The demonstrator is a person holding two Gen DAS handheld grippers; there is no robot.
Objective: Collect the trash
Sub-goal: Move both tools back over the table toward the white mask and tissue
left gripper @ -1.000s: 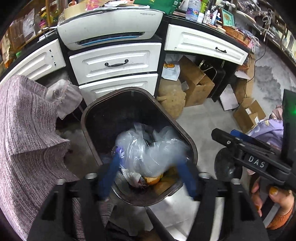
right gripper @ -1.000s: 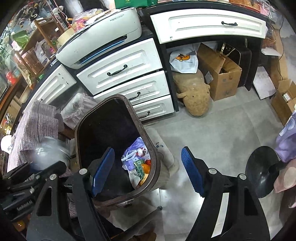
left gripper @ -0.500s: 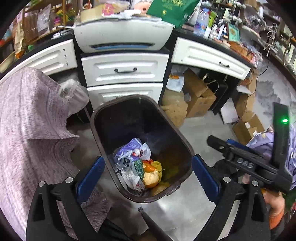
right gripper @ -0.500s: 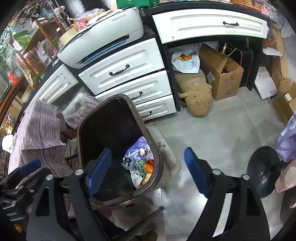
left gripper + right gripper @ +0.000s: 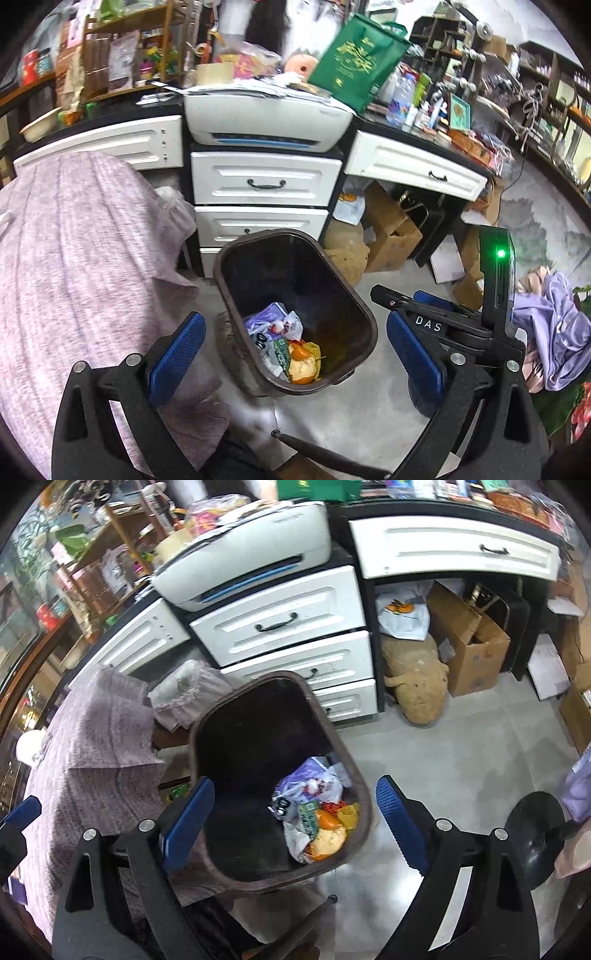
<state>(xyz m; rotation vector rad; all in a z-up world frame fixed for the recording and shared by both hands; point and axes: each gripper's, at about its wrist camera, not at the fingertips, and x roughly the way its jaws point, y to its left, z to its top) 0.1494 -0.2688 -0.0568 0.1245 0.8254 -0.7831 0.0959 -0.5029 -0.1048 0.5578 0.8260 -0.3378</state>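
White drawers [image 5: 266, 183] under a cluttered black counter [image 5: 424, 127]; grey tiled floor [image 5: 480, 746].

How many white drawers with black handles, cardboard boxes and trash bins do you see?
White drawers with black handles: 4
Cardboard boxes: 2
Trash bins: 1
Total: 7

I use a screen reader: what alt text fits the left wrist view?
The open, empty left gripper hangs above a brown trash bin holding plastic bags and orange peel. White drawers and a printer stand behind it.
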